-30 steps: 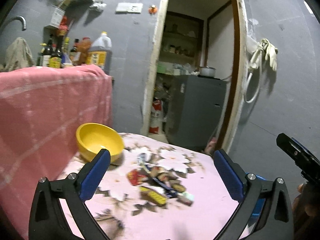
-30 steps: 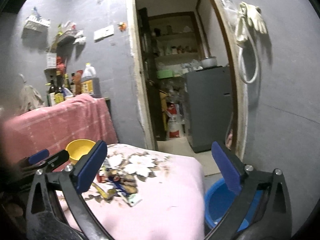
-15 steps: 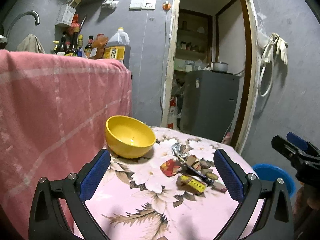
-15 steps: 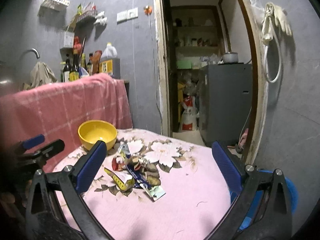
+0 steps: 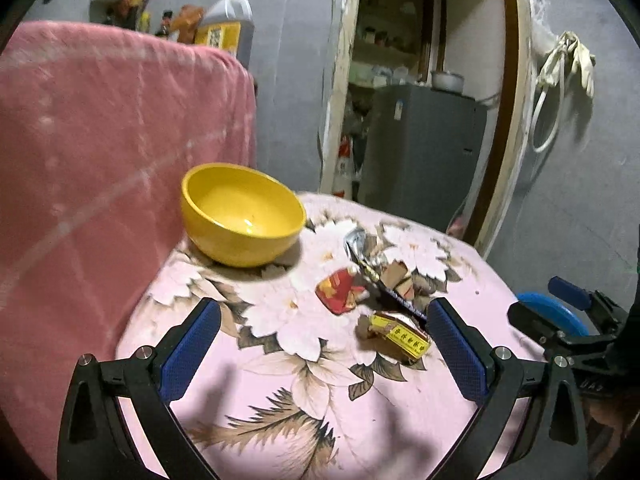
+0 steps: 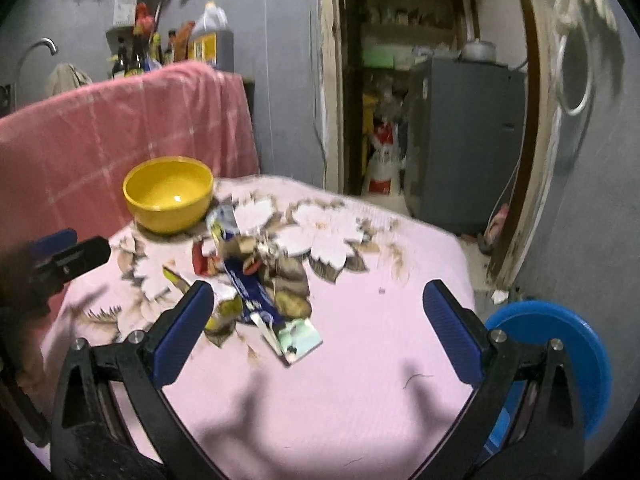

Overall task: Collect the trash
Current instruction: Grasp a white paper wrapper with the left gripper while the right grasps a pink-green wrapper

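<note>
A heap of trash lies mid-table on the pink flowered cloth (image 5: 304,368): a red wrapper (image 5: 338,290), a yellow box (image 5: 400,338), a blue wrapper (image 6: 250,294) and a small pale card (image 6: 300,340). A yellow bowl (image 5: 240,214) stands behind it, also in the right wrist view (image 6: 170,192). My left gripper (image 5: 320,354) is open and empty, above the cloth just in front of the heap. My right gripper (image 6: 316,330) is open and empty, over the near edge of the heap.
A blue bin (image 6: 560,356) sits on the floor right of the table. A pink checked cloth (image 5: 100,160) hangs at the left. Bottles (image 6: 208,40) stand behind it. A doorway with a grey fridge (image 5: 420,156) lies beyond.
Both grippers have moved down and closer to the table; the trash heap and the bowl look larger. Both stay open and empty.
</note>
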`<state>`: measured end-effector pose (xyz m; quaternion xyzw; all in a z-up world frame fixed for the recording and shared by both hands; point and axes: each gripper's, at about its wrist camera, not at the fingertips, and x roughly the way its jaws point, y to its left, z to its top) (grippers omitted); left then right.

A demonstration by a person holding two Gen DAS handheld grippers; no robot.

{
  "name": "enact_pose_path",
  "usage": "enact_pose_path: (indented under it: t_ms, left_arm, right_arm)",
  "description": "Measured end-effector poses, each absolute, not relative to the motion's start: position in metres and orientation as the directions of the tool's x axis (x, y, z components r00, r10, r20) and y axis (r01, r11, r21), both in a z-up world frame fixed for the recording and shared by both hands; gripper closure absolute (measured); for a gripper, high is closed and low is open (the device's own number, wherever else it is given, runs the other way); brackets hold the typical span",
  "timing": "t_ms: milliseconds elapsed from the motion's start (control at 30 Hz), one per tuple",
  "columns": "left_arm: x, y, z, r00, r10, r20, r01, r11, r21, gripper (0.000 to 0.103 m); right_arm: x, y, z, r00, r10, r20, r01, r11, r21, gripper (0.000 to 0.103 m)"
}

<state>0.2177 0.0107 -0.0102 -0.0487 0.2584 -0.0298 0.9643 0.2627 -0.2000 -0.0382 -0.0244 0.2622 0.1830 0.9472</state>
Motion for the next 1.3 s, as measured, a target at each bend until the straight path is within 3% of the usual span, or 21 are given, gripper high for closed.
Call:
enact_pose_path:
  t_ms: [100, 333, 600, 967, 1100, 1300]
  left_arm:
    - [0.228, 0.007, -0.017, 0.84, -0.105, -0.533, 0.049, 0.992, -0.118, 0.005]
    - [0.256, -0.004, -0.035, 0.743, -0.201, -0.639, 0.113, 0.978, -0.177, 0.031]
    - [0.273, 0.0, -0.038, 0.681, -0.284, -0.675, 0.109, 0.951, -0.29, 0.044]
    - [0.278, 0.006, -0.041, 0.612, -0.393, -0.686, 0.119, 0.904, -0.411, 0.072]
    - [0.273, 0.008, -0.039, 0.609, -0.401, -0.685, 0.112, 0.898, -0.426, 0.072]
    - [0.267, 0.01, -0.037, 0.612, -0.41, -0.676, 0.103, 0.889, -0.446, 0.077]
  right_arm:
    - [0.271, -0.197, -0.047, 0.762, 0.347, -0.546, -0.382, 0.923, 0.053, 0.007]
    - [0.296, -0.186, -0.069, 0.656, 0.361, -0.663, -0.435, 0.899, 0.06, 0.026]
    - [0.312, -0.181, -0.083, 0.57, 0.401, -0.717, -0.473, 0.874, 0.113, 0.035]
    - [0.326, -0.179, -0.09, 0.538, 0.417, -0.732, -0.487, 0.863, 0.134, 0.048]
    - [0.324, -0.177, -0.091, 0.525, 0.429, -0.735, -0.498, 0.855, 0.143, 0.073]
    - [0.316, -0.179, -0.091, 0.521, 0.438, -0.733, -0.497, 0.853, 0.156, 0.077]
